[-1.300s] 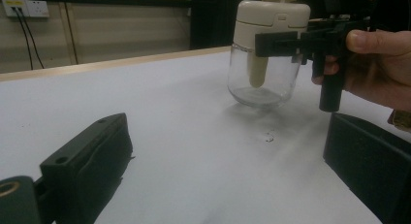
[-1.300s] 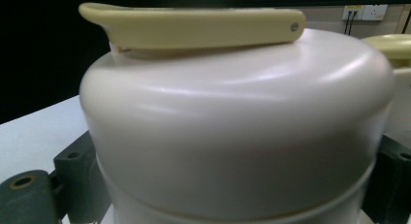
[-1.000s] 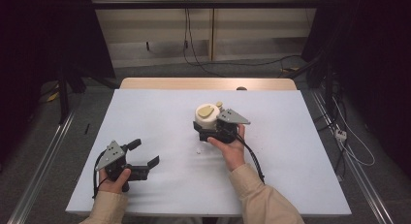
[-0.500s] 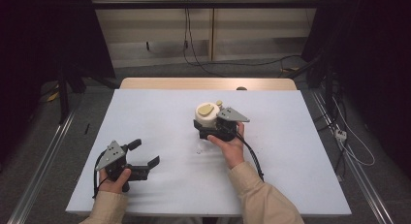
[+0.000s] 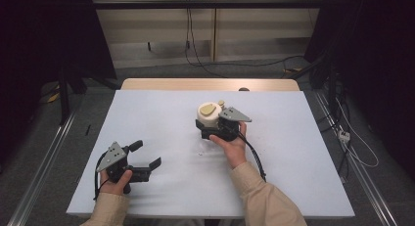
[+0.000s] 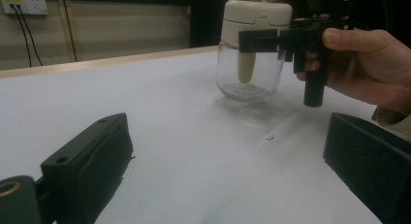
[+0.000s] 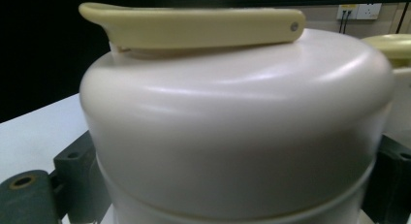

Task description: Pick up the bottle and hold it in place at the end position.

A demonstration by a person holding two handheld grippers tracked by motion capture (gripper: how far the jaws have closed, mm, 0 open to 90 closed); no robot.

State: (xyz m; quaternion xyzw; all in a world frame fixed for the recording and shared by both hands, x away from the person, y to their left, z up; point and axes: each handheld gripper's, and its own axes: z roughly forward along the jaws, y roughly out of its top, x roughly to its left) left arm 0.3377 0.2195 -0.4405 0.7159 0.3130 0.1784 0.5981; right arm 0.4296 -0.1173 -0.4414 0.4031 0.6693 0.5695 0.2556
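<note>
A white table [image 5: 147, 118] is being viewed from above, with a person's two forearms coming in from the near edge; a clear glass jar [image 6: 249, 71] with a cream lid [image 5: 209, 113] is being gripped near the middle of the table by the right gripper [image 5: 211, 129]; its jaws are being pressed against the jar from either side, just under the lid, as the right gripper view is showing dark jaw parts at both lower corners around the cream dome; a yellowish flip tab [image 7: 194, 27] is lying flat across the lid top. The left gripper [image 5: 147, 160] is being held low at the near left of the table, well apart from the jar, with its jaws spread wide and nothing between them.

The grasp is judged to be already made; whatever handling of the jar is to follow, such as lifting or opening the tab, is judged to be not yet done, since the jar is standing upright with its base apparently on the table. A pale stick-like piece [image 6: 245, 68] is hanging inside the glass; the jar is otherwise looking empty. The jar's lower body is being cut off in the right gripper view; a small speck [image 6: 268, 135] on the table beside the jar is too small to be identified.
</note>
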